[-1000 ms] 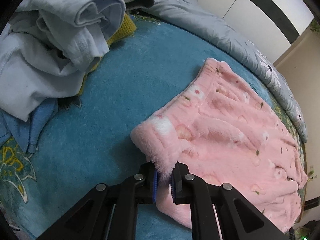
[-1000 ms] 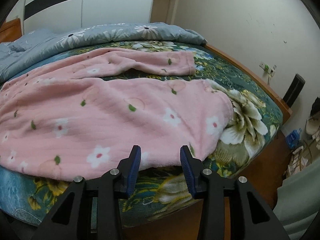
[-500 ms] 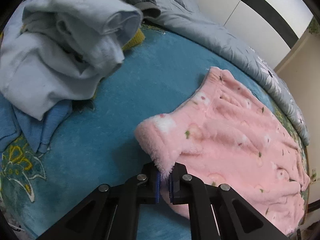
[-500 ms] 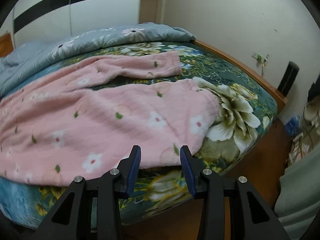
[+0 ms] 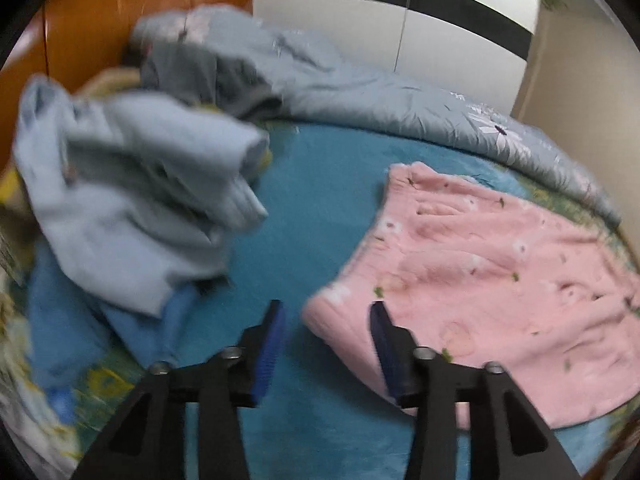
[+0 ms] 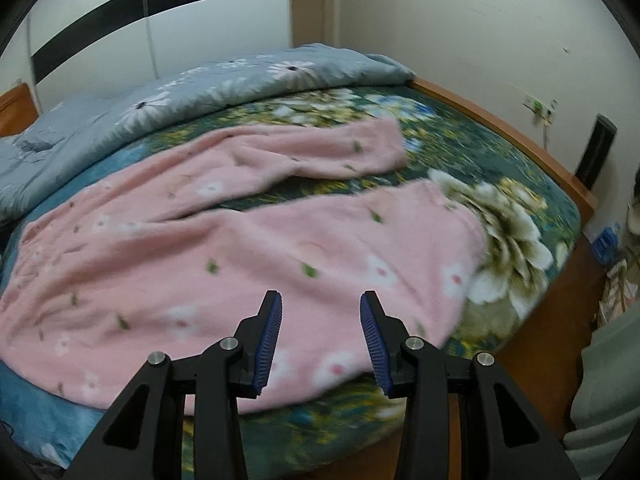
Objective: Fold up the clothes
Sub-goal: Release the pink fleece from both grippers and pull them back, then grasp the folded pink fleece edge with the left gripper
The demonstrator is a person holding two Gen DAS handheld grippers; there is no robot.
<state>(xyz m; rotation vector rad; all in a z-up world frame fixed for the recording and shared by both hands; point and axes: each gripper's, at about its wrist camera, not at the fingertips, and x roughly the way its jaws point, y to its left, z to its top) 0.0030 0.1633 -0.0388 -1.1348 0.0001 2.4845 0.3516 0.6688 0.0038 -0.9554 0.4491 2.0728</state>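
Pink fleece pajama pants with a flower print lie spread on the bed. The left wrist view shows their waistband end [image 5: 472, 264]; the right wrist view shows both legs [image 6: 240, 252], the far leg angled away. My left gripper [image 5: 328, 320] is open and empty, with the waistband corner lying between and just beyond its fingers. My right gripper [image 6: 320, 316] is open and empty, held above the near leg close to the bed's front edge.
A pile of light blue and grey clothes [image 5: 132, 184] lies left of the pants on the blue floral bedsheet [image 5: 320, 184]. A grey flowered quilt [image 6: 168, 112] is bunched along the far side. A wooden bed frame [image 6: 512, 136], a wall and floor clutter are at the right.
My left gripper has opened and let go of the pink waistband corner, then pulled back and up. My right gripper stayed open and moved closer over the near leg.
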